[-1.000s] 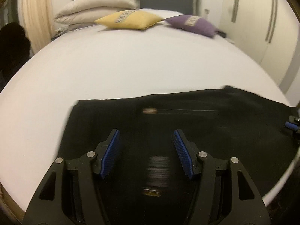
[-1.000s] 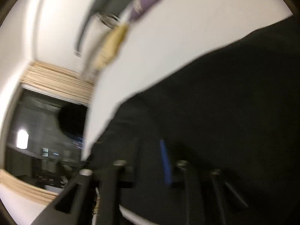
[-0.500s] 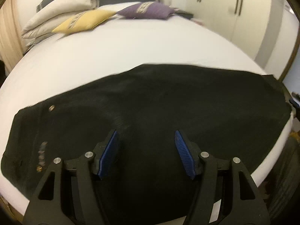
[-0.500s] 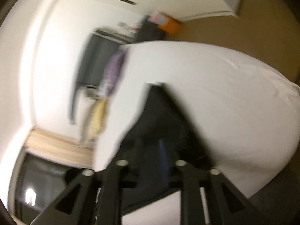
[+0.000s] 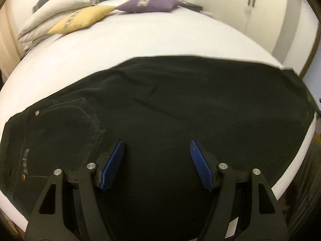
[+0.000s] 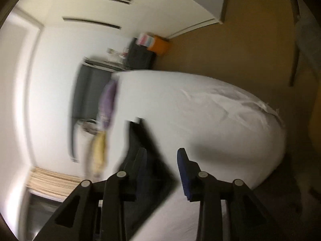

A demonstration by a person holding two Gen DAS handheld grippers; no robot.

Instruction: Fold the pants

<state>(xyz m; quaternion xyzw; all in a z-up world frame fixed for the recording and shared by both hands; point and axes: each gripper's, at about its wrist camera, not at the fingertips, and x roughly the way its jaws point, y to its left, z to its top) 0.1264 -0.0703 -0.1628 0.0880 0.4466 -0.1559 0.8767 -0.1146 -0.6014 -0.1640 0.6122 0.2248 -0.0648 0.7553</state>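
Where the black pants (image 5: 180, 104) lie spread flat across the near edge of the white bed (image 5: 140, 40), the waistband with its rivet and back pocket sits at the left of the left wrist view and the legs run off to the right. The left gripper (image 5: 156, 160) hangs over them, its blue pads wide apart and holding nothing. The right gripper (image 6: 162, 168) is parted too, at the pants' corner. A yellow cushion (image 5: 80, 19) and a purple cushion (image 5: 150, 3) rest near the stacked pillows (image 5: 56, 12).
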